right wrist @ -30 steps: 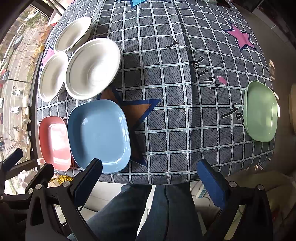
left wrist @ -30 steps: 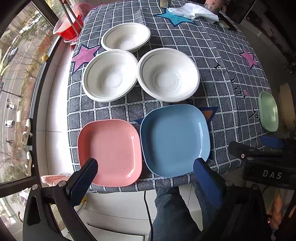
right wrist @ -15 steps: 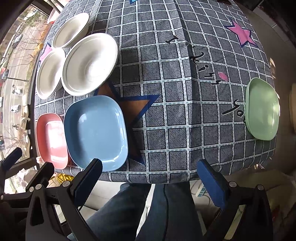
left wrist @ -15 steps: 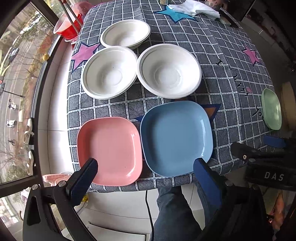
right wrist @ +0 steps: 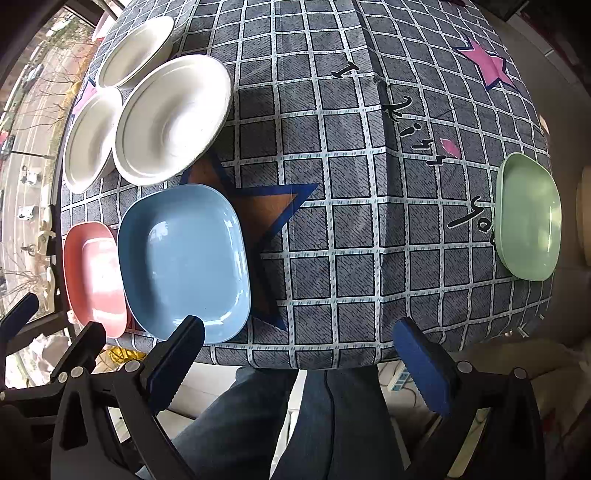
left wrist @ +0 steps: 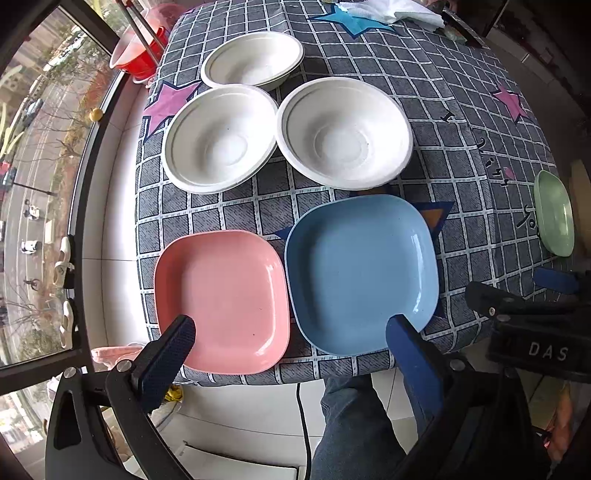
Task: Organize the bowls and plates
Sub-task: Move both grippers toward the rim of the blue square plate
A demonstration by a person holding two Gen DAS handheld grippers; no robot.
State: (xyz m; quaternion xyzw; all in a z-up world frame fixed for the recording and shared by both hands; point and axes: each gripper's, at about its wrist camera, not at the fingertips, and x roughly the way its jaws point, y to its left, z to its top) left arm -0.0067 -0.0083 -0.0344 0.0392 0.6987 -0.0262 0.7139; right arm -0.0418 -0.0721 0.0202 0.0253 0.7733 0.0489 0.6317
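A pink plate and a blue plate lie side by side at the table's near edge. Three white bowls stand behind them: left, right, far. A green plate lies at the far right edge. My left gripper is open and empty, above the near edge over the pink and blue plates. My right gripper is open and empty, above the near edge right of the blue plate. The green plate is to its right.
The table has a grey checked cloth with star prints. A red cup with tongs stands at the far left corner by the window. White cloth lies at the far edge. My legs are below the near edge.
Both grippers have moved a little forward toward the table; the plates and bowls appear larger and lower in view. Nothing on the table has moved.
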